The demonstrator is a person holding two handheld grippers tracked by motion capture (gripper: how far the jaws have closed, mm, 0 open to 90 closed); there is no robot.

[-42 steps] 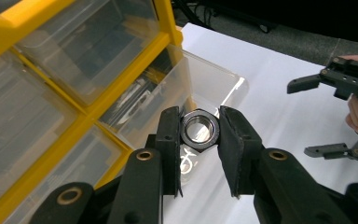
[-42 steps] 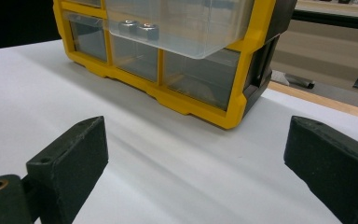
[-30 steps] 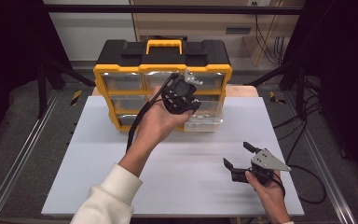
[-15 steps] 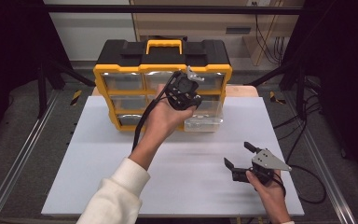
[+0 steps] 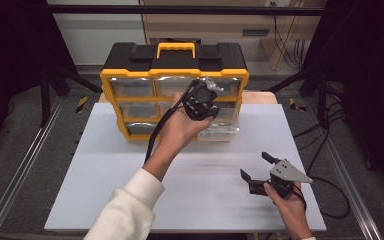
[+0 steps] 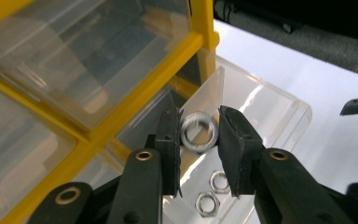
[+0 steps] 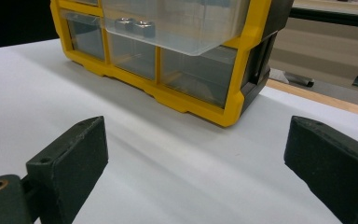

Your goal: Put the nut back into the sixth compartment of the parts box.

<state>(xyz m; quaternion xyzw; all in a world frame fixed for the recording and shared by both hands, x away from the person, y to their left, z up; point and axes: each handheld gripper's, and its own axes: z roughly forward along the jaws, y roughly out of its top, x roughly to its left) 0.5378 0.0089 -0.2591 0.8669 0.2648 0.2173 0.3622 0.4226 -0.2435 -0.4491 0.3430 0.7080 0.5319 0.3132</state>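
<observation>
A yellow-and-black drawer cabinet (image 5: pixel 174 75) stands at the twelve o'clock end of the white table (image 5: pixel 105 170), with one clear drawer (image 6: pixel 265 107) pulled out of its lower right corner. At five o'clock on the table the right gripper (image 5: pixel 258 171) rests with its jaws spread wide on nothing. Over the pulled-out drawer, the left gripper (image 6: pixel 199 135) is clenched on a round metal nut (image 6: pixel 198 131), with two hex nuts (image 6: pixel 213 192) lying in the drawer below at six o'clock from it.
</observation>
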